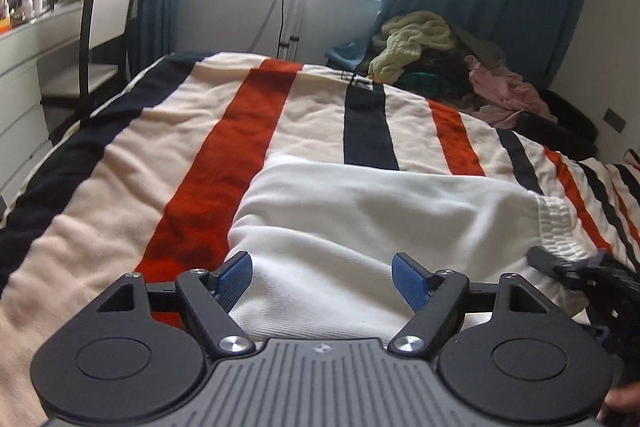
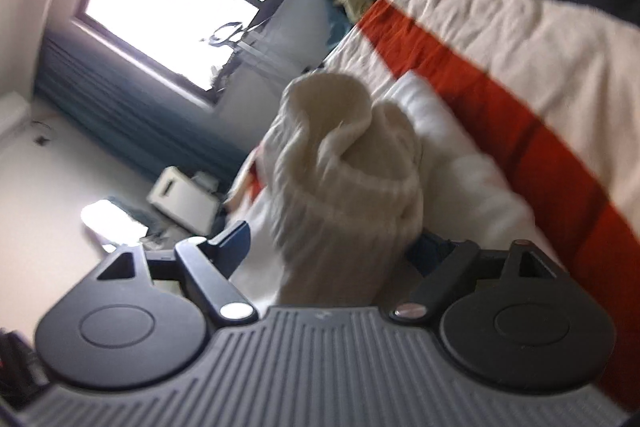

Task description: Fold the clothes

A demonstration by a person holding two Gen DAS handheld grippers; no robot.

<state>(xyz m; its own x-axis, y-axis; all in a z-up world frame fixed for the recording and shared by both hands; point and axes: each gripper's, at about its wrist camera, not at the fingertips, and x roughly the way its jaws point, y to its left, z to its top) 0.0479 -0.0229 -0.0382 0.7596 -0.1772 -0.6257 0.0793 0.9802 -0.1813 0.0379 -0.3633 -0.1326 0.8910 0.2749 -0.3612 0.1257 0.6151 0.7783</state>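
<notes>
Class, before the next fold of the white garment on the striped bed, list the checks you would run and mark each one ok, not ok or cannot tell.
1. Left gripper open above the white ribbed knit garment: ok.
2. Right gripper gripping the garment's bunched cream end: cannot tell, one finger is hidden.
3. Garment lying flat: not ok, one end is lifted.
4. Striped cream, red and navy blanket bare beside the garment: ok.
5. Heap of loose clothes apart from the garment: ok.

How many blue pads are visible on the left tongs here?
2 on the left tongs: one pad at the white garment's left edge, the other over the garment. None seem hidden.
</notes>
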